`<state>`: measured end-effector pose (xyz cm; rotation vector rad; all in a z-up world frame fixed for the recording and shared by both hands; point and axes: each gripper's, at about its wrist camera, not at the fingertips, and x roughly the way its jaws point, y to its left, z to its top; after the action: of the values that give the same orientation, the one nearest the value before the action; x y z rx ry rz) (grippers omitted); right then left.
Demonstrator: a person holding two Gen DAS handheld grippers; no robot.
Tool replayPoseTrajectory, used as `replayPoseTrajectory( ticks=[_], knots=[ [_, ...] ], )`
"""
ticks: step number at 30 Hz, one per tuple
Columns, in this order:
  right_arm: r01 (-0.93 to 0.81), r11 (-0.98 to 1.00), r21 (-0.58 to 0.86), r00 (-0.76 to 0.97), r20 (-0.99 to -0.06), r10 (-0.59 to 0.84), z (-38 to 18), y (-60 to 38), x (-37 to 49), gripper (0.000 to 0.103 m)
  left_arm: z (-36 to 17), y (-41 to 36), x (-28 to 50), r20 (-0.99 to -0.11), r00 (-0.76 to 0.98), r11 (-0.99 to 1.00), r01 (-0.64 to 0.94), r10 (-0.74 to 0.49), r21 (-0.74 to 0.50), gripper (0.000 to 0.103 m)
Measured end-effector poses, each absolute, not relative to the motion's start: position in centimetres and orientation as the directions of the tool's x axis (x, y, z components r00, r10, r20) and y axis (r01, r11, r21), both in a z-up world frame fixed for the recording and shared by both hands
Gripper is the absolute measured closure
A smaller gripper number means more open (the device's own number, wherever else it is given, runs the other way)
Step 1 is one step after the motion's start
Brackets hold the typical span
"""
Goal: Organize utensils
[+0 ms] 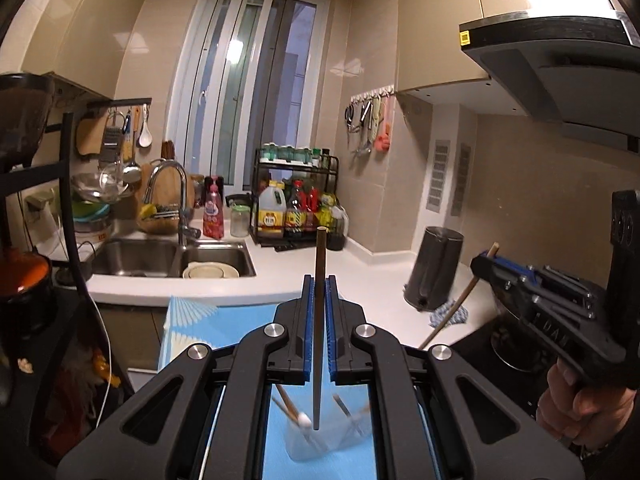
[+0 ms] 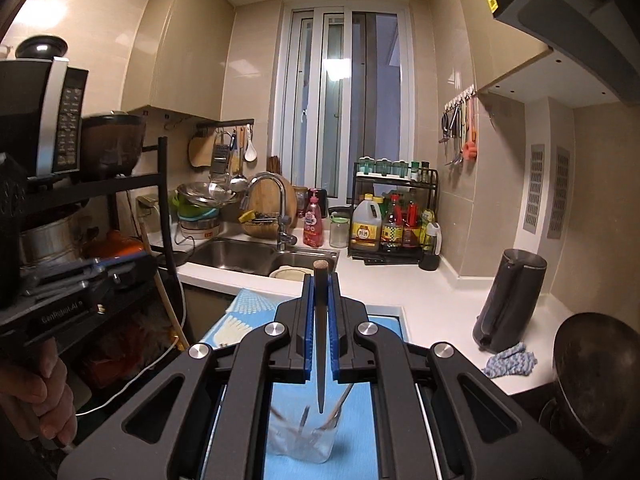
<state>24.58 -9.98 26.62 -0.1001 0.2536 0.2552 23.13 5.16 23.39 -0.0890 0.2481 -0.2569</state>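
My left gripper point(image 1: 320, 282) is shut on a slim chopstick point(image 1: 319, 360) that stands upright between the blue pads, its lower tip hanging just over a clear cup point(image 1: 320, 440). The cup stands on a blue mat point(image 1: 224, 328) and holds several utensils. In the right wrist view my right gripper point(image 2: 321, 282) is shut on a second chopstick point(image 2: 321, 360), pointed tip down over the same clear cup point(image 2: 304, 440). Each view shows the other gripper at its side: the right one point(image 1: 486, 260) grips a slanted wooden stick point(image 1: 452, 312), and the left one point(image 2: 142, 260) grips its stick point(image 2: 168, 304).
A white counter point(image 2: 420, 300) runs to a steel sink point(image 2: 240, 254) with a bowl inside. A dark kettle point(image 2: 508, 300) and a blue cloth point(image 2: 512, 360) sit at the right, near a dark pan point(image 2: 592, 376). A bottle rack point(image 2: 394, 216) stands at the back, a shelf unit with a microwave point(image 2: 44, 120) at the left.
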Motion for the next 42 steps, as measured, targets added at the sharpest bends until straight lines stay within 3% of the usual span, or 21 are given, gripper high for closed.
replayPoseTrajectory(
  ticks=[8, 14, 17, 20, 24, 26, 30, 32, 35, 38, 42],
  knots=[
    [-0.284, 0.957, -0.050, 0.894, -0.375, 0.246, 22.3, -8.7, 29.7, 0.097, 19.7, 4.0, 28.9, -0.294, 0.920, 0.965, 0.232, -0.258, -0.120, 0.098],
    [-0.301, 0.953, -0.036, 0.852, -0.459, 0.252, 19.0, -8.2, 31.6, 0.095, 14.6, 2.3, 31.3, -0.414, 0.858, 0.953, 0.280, -0.303, -0.116, 0.095],
    [-0.301, 0.953, -0.029, 0.839, -0.483, 0.251, 18.7, -8.7, 31.3, 0.077, 14.4, 2.5, 30.3, -0.411, 0.865, 0.956, 0.279, -0.289, -0.086, 0.075],
    [-0.289, 0.957, -0.035, 0.858, -0.453, 0.243, 19.8, -9.7, 29.9, 0.071, 16.1, 3.3, 27.9, -0.338, 0.901, 0.962, 0.265, -0.272, -0.066, 0.071],
    [-0.280, 0.960, -0.012, 0.888, -0.383, 0.254, 21.8, -11.5, 26.5, 0.064, 18.6, 4.5, 23.5, -0.236, 0.941, 0.970, 0.231, -0.242, -0.076, 0.053],
    [-0.269, 0.963, 0.005, 0.907, -0.334, 0.255, 22.4, -12.8, 24.1, 0.057, 19.1, 4.6, 21.0, -0.198, 0.955, 0.975, 0.213, -0.221, -0.059, 0.041],
    [-0.235, 0.971, 0.034, 0.936, -0.262, 0.235, 22.2, -14.9, 19.3, 0.041, 18.0, 4.3, 16.6, -0.166, 0.967, 0.980, 0.187, -0.195, -0.063, 0.026],
    [-0.233, 0.971, 0.049, 0.936, -0.258, 0.238, 21.2, -15.5, 17.1, 0.025, 16.5, 4.1, 14.9, -0.165, 0.971, 0.984, 0.164, -0.173, -0.067, 0.018],
    [-0.220, 0.974, 0.047, 0.935, -0.275, 0.224, 18.7, -15.7, 14.6, 0.014, 12.6, 3.7, 12.9, -0.201, 0.969, 0.989, 0.137, -0.146, -0.060, 0.012],
    [-0.197, 0.980, 0.022, 0.941, -0.277, 0.195, 15.5, -15.5, 12.7, 0.008, 8.8, 3.3, 12.3, -0.294, 0.947, 0.992, 0.112, -0.126, -0.066, 0.010],
    [-0.142, 0.989, 0.046, 0.931, -0.333, 0.149, 11.2, -16.4, 12.5, 0.007, 5.8, 3.6, 12.1, -0.363, 0.928, 0.994, 0.050, -0.084, -0.101, 0.007]
  ],
)
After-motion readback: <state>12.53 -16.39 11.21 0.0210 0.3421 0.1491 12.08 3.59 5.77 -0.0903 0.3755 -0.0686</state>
